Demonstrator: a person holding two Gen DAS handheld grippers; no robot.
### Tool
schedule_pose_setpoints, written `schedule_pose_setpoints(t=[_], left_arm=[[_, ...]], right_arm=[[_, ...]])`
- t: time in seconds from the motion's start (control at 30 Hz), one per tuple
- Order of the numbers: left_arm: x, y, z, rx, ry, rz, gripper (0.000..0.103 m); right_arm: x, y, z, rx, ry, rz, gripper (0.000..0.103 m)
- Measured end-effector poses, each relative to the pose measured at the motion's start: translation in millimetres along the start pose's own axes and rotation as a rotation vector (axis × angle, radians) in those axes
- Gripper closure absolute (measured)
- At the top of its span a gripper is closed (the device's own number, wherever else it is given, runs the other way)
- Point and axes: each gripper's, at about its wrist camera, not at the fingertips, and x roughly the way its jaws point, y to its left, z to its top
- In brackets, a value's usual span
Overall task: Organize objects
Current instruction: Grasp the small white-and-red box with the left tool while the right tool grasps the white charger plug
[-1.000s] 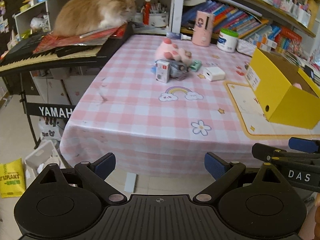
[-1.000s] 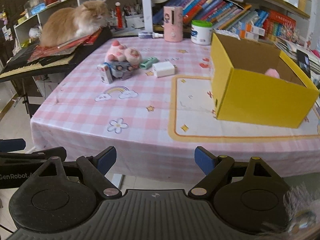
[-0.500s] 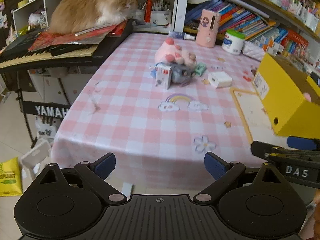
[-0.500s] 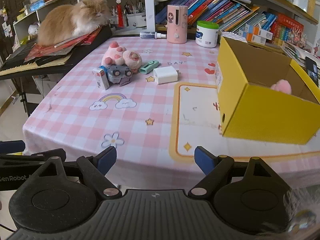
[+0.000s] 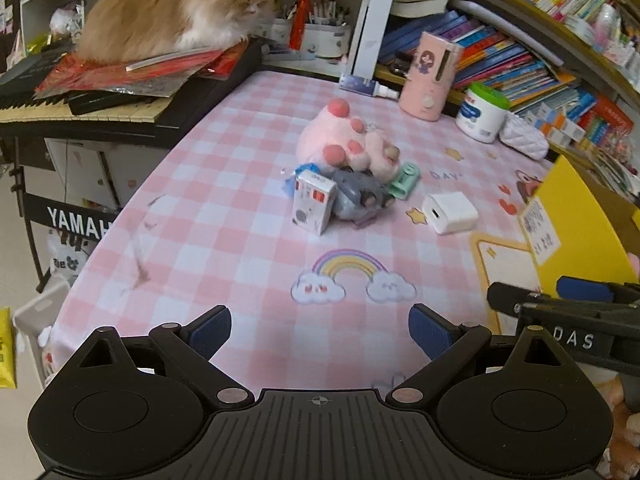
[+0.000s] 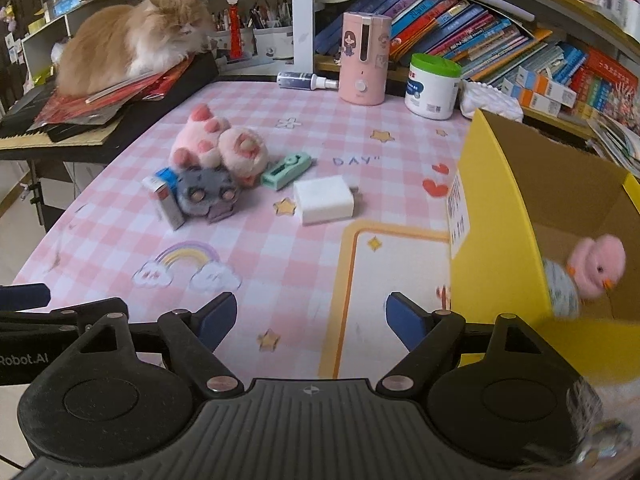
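A cluster lies mid-table on the pink checked cloth: a pink paw plush, a grey plush toy, a small white carton, a green gadget and a white charger. My left gripper hangs open over the near cloth, well short of them. My right gripper has nothing between its jaws, which are closing slightly. It is beside the yellow box, which holds a pink duck plush. The right view shows the plush and charger too.
An orange cat lies on papers on a keyboard at the table's left. A pink humidifier, a white jar and a spray bottle stand at the back, before bookshelves.
Both grippers have moved forward from past the table's front edge to above the cloth, so the objects and yellow box look nearer. Nothing was picked up.
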Motion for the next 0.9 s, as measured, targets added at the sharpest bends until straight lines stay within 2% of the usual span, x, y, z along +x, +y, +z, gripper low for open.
schedule_pose_setpoints(t=[0.37,0.57,0.63,0.9], left_arm=[[33.7,-1.3,30.1,-0.005,0.019,0.059,0.008],[55.8,1.0,45.4,0.002,0.037,0.080,0.025],[65.8,1.4,47.9,0.007,0.054,0.079,0.036],[94.0,-11.5,61.7,0.122,0.037,0.118,0.043]], right_arm=[[57.9,-12.4,50.7,-0.007,-0.004,0.013,0.022],[92.8,-9.6,72.5,-0.030,0.029,0.010,0.024],[103.0,-8.4,76.0,-0.039,0.043,0.010,0.024],[124.3,-13.8,80.6,-0.044,0.070,-0.006,0.026]])
